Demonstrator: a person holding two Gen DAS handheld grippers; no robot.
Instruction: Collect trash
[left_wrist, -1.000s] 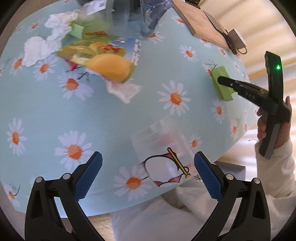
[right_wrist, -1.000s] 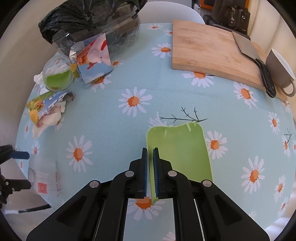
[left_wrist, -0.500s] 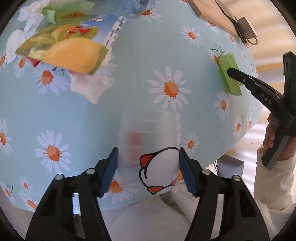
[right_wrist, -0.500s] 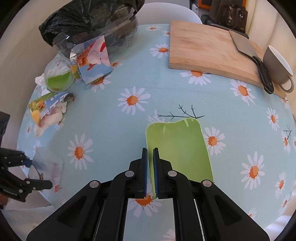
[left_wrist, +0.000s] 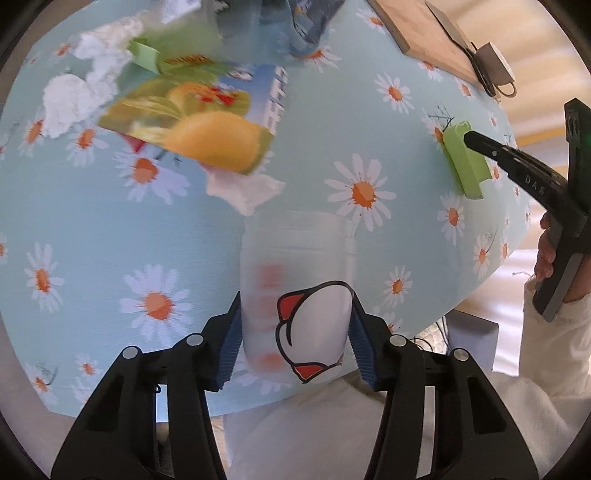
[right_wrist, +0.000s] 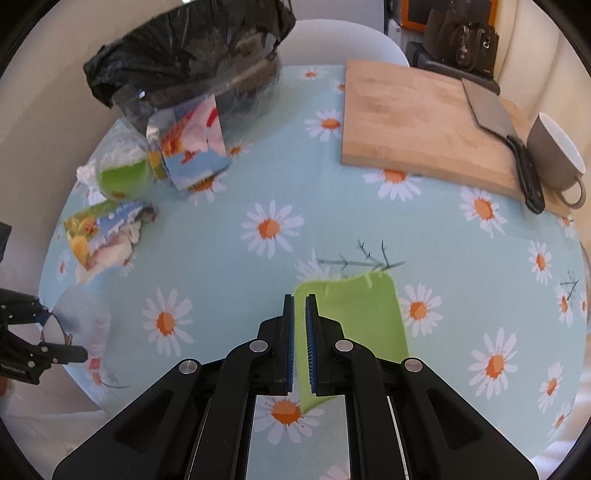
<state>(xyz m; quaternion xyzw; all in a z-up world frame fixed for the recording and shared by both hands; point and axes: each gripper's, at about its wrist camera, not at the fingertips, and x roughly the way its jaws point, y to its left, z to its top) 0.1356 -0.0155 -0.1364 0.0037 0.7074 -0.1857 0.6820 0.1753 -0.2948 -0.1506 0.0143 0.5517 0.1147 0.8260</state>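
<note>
A clear plastic wrapper (left_wrist: 295, 258) with a red-and-black cartoon print lies at the near edge of the daisy tablecloth (left_wrist: 92, 229). My left gripper (left_wrist: 295, 306) points down over it. Its jaws are closing, and both blue pads (left_wrist: 232, 332) touch the wrapper's sides. In the right wrist view that left gripper (right_wrist: 55, 332) and the wrapper (right_wrist: 85, 314) sit at the far left. My right gripper (right_wrist: 299, 299) is shut on the edge of a flat green plastic piece (right_wrist: 362, 314) that rests on the cloth. More trash lies beyond: a lemon-print packet (left_wrist: 207, 122), white tissue (left_wrist: 74, 96) and a blue packet (right_wrist: 192, 147).
A bin lined with a black bag (right_wrist: 192, 48) stands at the back left, with a clear cup (right_wrist: 123, 173) holding something green beside it. A wooden cutting board (right_wrist: 413, 118) with a cleaver (right_wrist: 495, 114) and a grey mug (right_wrist: 557, 155) are at the back right. A white chair (right_wrist: 347, 40) stands behind the table.
My left gripper has come forward over the clear wrapper, and its jaws have narrowed from wide apart to touching the wrapper's sides. The right gripper and the green piece have stayed put.
</note>
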